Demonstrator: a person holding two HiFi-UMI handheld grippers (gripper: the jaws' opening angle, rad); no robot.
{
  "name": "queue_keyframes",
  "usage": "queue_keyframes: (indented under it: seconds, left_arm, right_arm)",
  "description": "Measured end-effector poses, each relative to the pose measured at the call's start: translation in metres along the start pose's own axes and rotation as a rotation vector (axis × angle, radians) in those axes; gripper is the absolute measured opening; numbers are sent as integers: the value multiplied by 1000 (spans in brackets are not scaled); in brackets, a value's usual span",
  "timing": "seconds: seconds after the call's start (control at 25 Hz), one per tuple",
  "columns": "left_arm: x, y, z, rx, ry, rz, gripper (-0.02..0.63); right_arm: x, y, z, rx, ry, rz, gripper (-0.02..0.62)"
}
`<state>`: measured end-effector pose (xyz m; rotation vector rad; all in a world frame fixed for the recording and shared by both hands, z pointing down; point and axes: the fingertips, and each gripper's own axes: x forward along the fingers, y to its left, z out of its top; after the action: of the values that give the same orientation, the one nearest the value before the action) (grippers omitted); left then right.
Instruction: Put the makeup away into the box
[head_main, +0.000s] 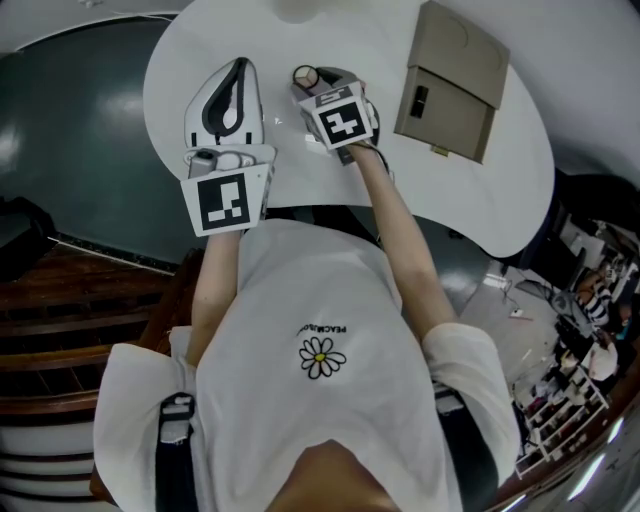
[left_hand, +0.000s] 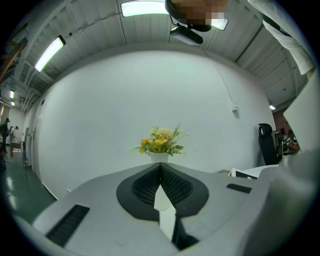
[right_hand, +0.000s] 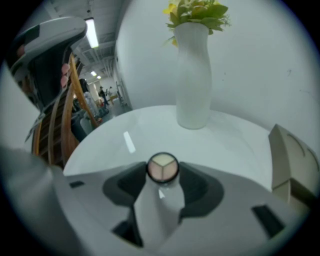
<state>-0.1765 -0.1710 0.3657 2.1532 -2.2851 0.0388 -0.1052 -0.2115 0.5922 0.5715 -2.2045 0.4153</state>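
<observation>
1. You see the table (head_main: 500, 190) as smooth, glossy white; it carries a bright light streak.
2. The box (head_main: 450, 85) reads matt tan and card-like; the exact material is unclear.
3. The makeup compact (right_hand: 162, 167) has a shiny black plastic rim and matt powder pans.
4. The vase (right_hand: 192, 75) is smooth white with a soft sheen.
5. The left gripper (left_hand: 160, 167) has a smooth white plastic shell; its pads (left_hand: 145, 187) are matt black and finely ribbed.
6. Your shirt (head_main: 300, 290) is matt white cloth.

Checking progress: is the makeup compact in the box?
Out: the compact sits between the jaws of the right gripper, over the table, away from the box.
</observation>
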Motion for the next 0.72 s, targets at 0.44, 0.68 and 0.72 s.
queue_keyframes:
  seconds: [0.44, 0.68, 0.72]
  left_arm:
    - [8, -30, 31, -19, -55, -77, 20]
    - [11, -55, 53, -2, -96, -128, 20]
    - [12, -60, 57, 1, -103, -135, 20]
  right_arm:
    - [-114, -4, 69, 78, -382, -66, 227]
    - [-186, -4, 62, 163, -555, -78, 226]
    - [-195, -6, 59, 172, -570, -89, 225]
